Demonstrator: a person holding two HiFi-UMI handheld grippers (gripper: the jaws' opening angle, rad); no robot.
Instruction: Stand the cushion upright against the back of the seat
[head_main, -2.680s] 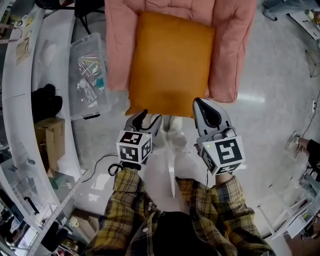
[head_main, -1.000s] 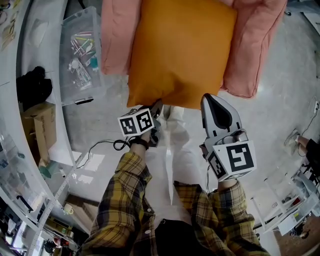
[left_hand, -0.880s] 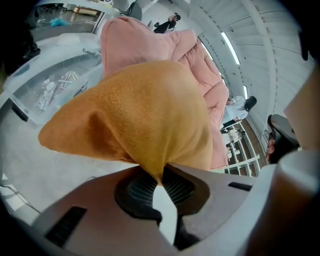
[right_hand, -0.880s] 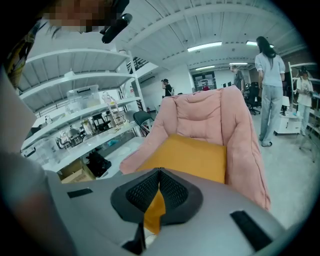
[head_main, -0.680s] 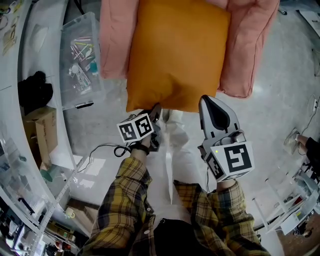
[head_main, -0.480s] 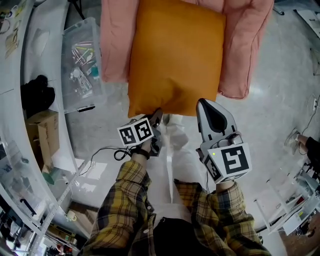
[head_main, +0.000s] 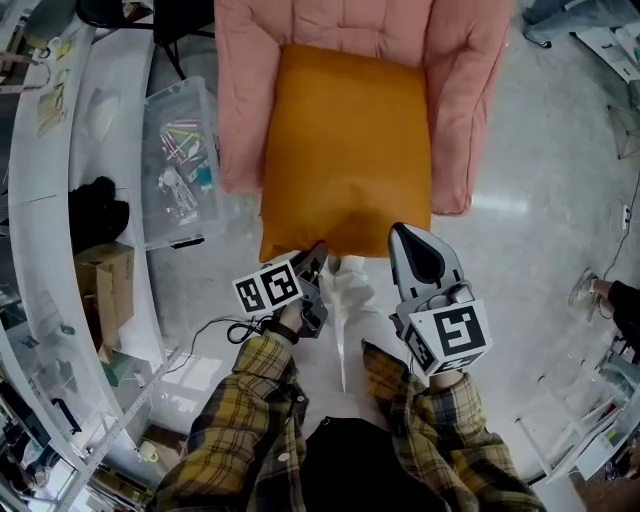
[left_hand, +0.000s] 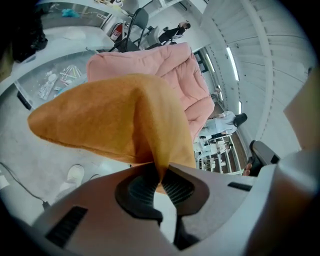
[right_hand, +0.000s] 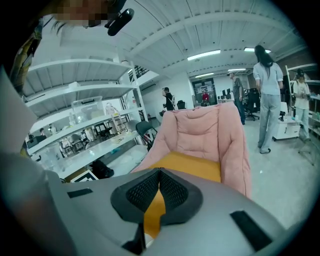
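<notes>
The orange cushion (head_main: 345, 150) lies on the pink padded seat (head_main: 450, 100), its near edge overhanging the seat's front. My left gripper (head_main: 316, 256) is shut on the cushion's near left corner. In the left gripper view the orange fabric (left_hand: 110, 120) is pinched between the ribbed pads (left_hand: 172, 185) and rises in a fold. My right gripper (head_main: 404, 236) is shut on the near right edge, with a strip of the cushion (right_hand: 195, 167) running between its closed pads (right_hand: 172, 190). The seat's pink back (right_hand: 200, 130) stands behind the cushion.
A clear plastic bin (head_main: 180, 165) of small items sits on the floor left of the seat. White curved shelving (head_main: 40, 200), a cardboard box (head_main: 105, 290) and a black cable (head_main: 215, 330) lie further left. People (right_hand: 267, 95) stand behind the seat.
Both grippers have risen and carried the cushion's near edge up with them. The left jaws have closed tighter on the corner.
</notes>
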